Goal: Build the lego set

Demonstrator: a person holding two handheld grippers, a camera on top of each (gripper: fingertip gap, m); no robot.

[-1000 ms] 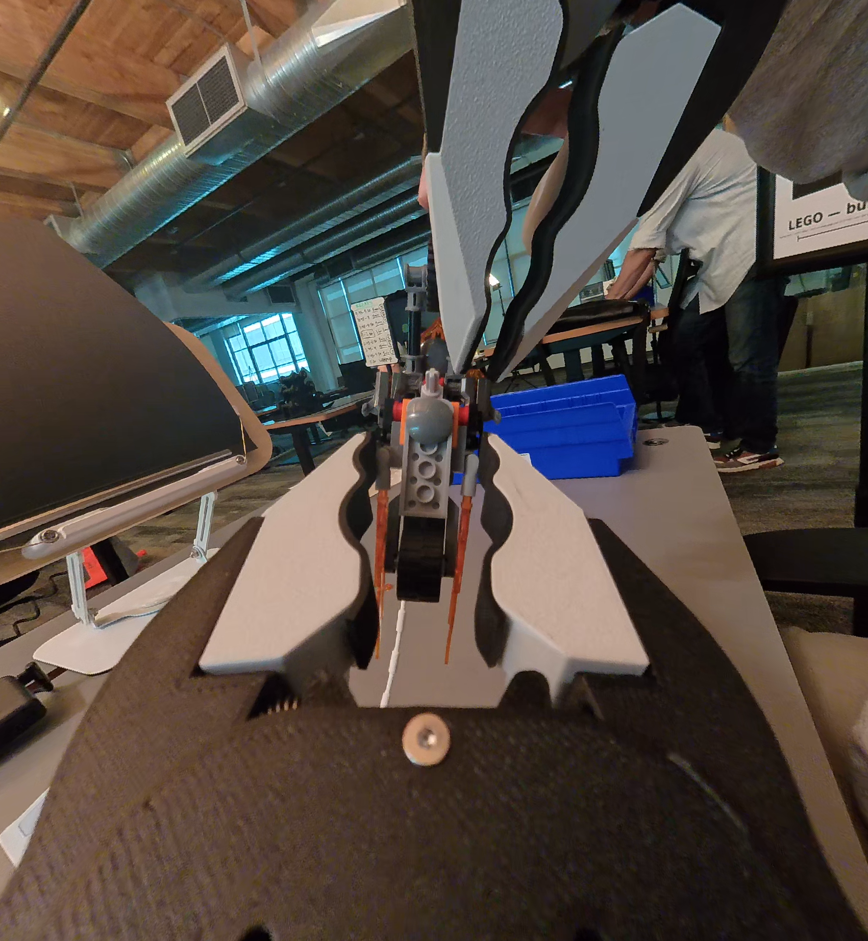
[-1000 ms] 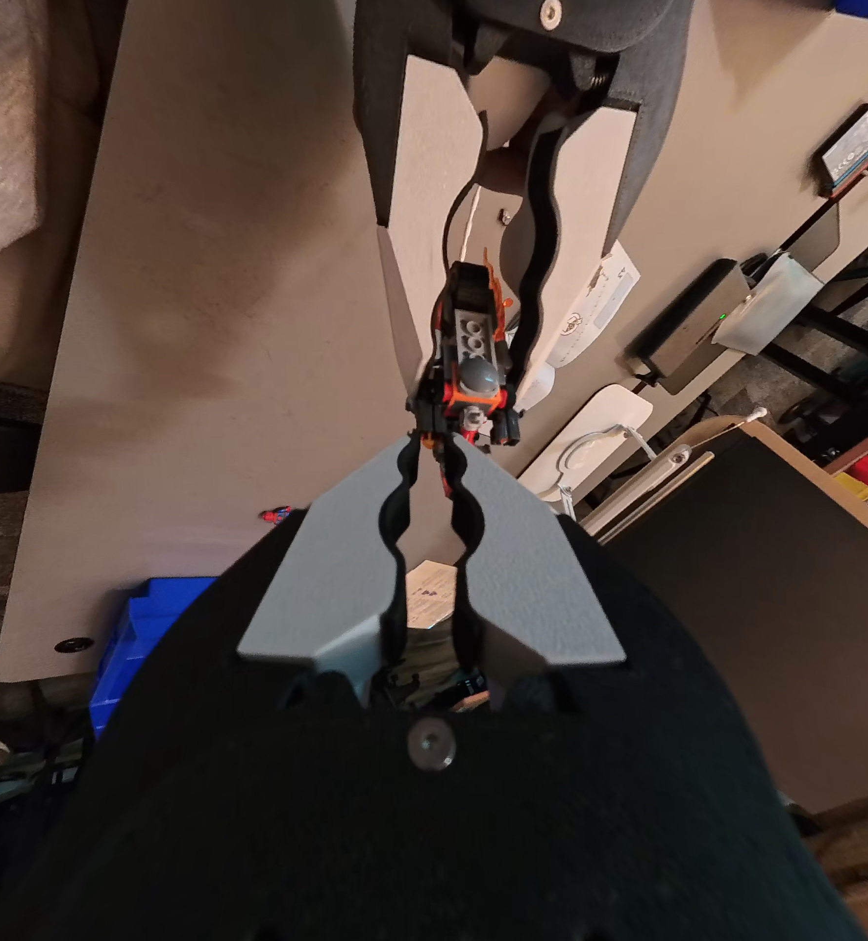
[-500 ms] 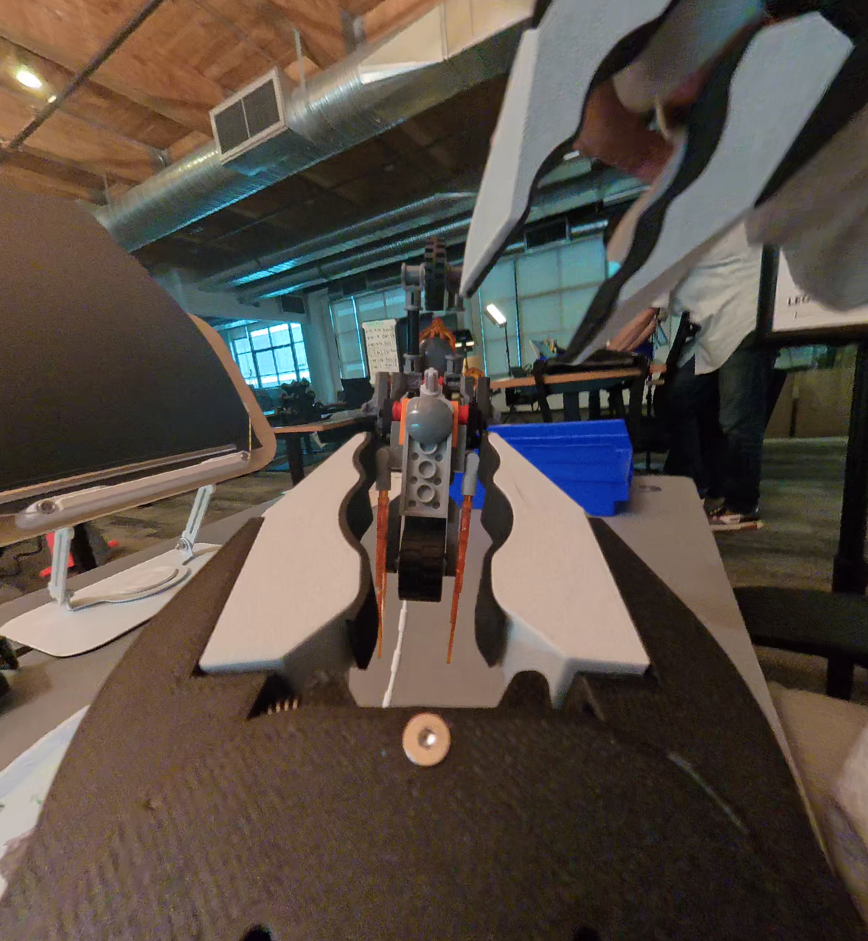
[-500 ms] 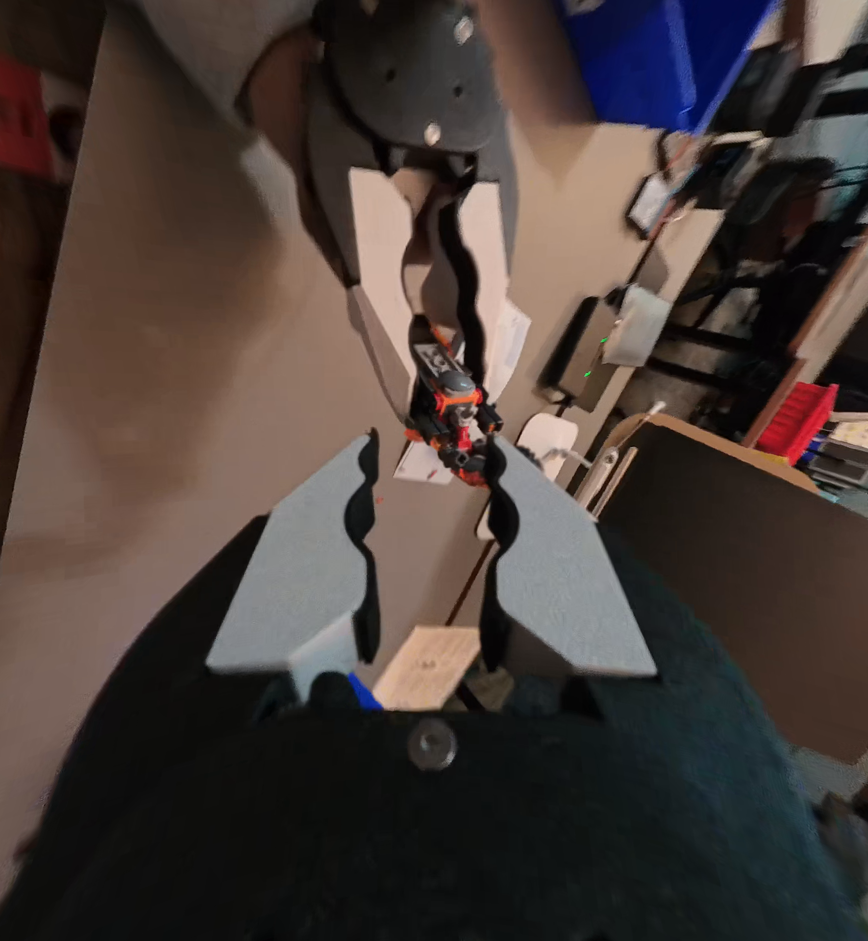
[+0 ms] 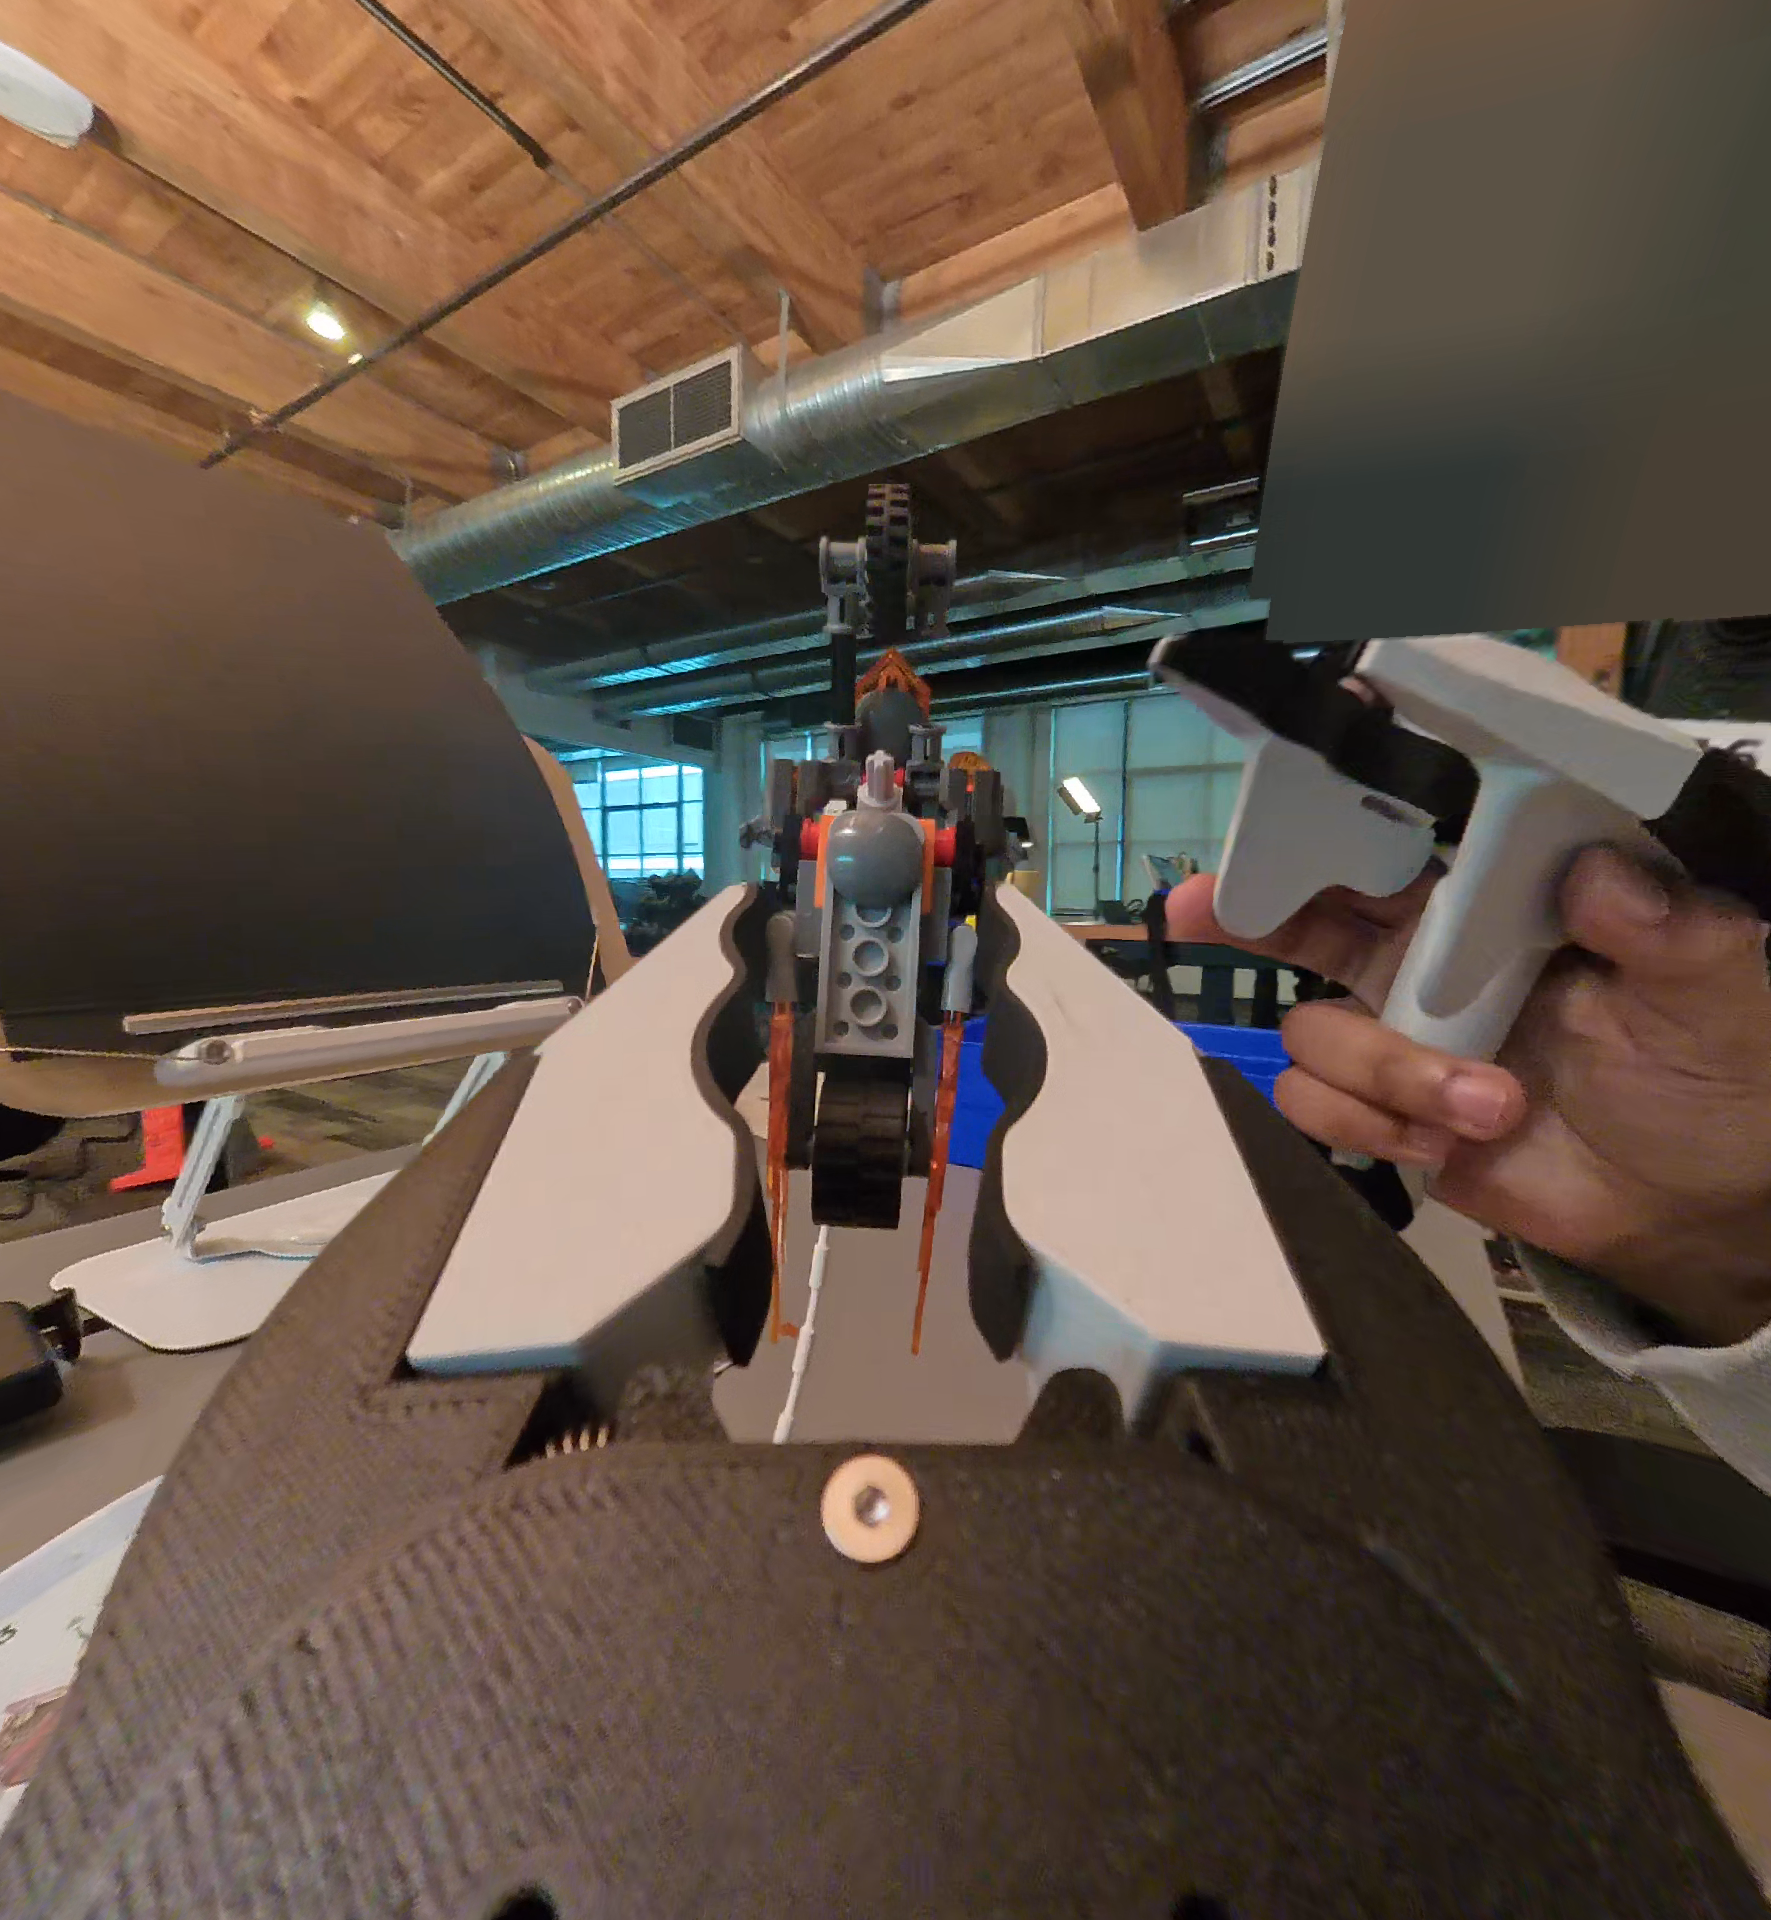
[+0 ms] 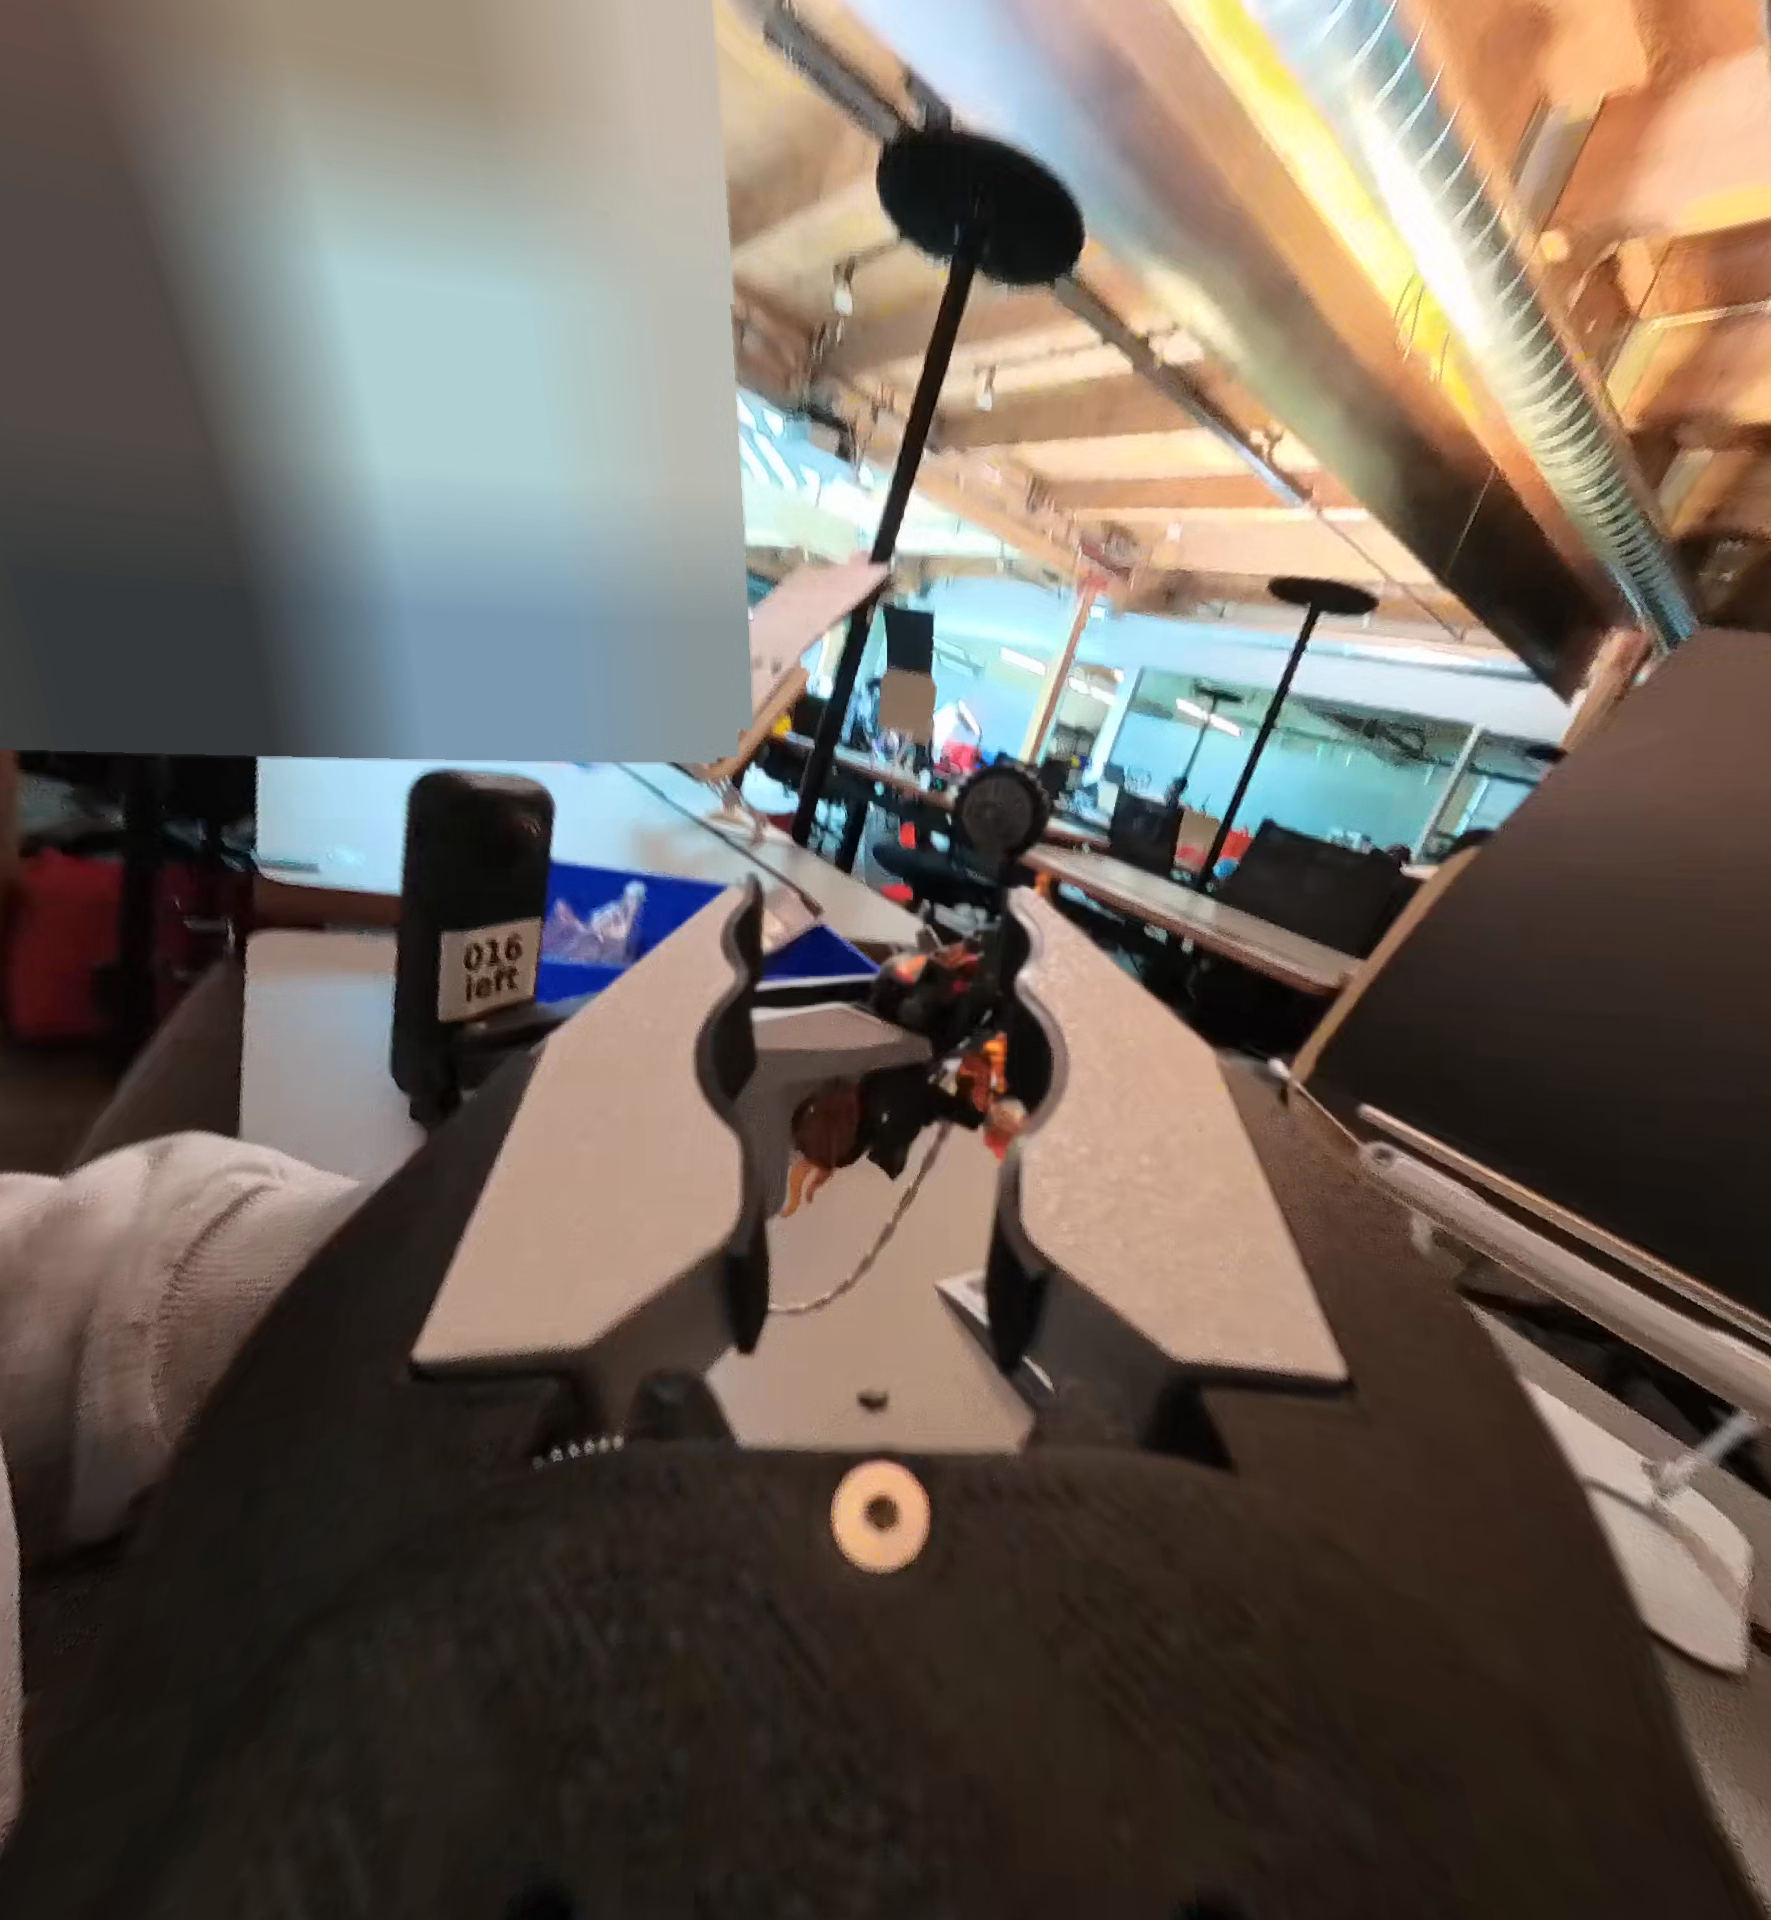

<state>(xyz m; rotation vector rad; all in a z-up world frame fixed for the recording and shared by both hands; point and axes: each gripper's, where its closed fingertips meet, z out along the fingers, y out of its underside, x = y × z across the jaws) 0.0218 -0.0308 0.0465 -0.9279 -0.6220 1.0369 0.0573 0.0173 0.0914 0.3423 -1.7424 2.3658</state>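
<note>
Pinching the lego model by its grey studded body, the left gripper held it above the bench, while the right gripper stood spread and empty. The model looked light but fragile, its thin orange flame strips likely to snap off; the solid body seemed the safest hold. A blue bin near the bench's far edge held clear bagged pieces.

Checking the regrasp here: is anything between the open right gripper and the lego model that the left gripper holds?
Nothing visible. In the right wrist view the lego model shows directly through the gap of the right gripper, whose jaws stand apart and empty. The left gripper clamps the model's sides; its far end with the black gear stands exposed.
</note>
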